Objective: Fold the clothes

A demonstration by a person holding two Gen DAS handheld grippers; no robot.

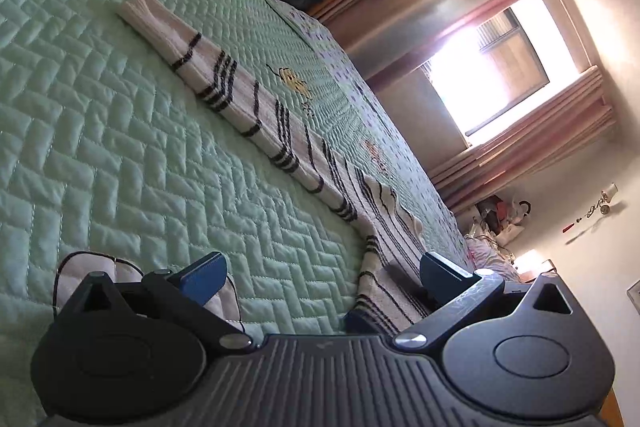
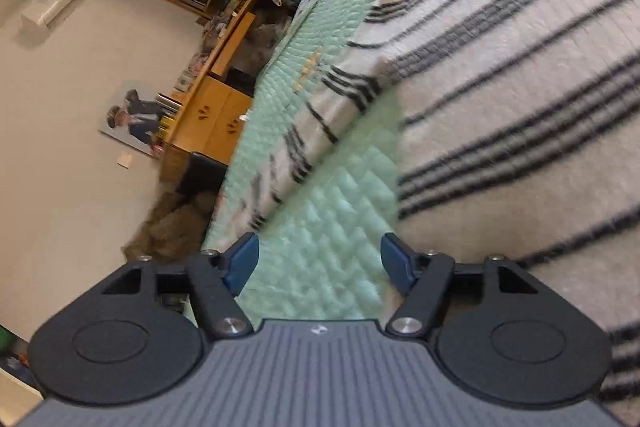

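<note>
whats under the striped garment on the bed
The striped garment lies folded into a long band directly on the green quilted bedspread, which shows on both sides of it. Whatever sits beneath its layers is covered, so anything tucked inside cannot be seen.
</note>
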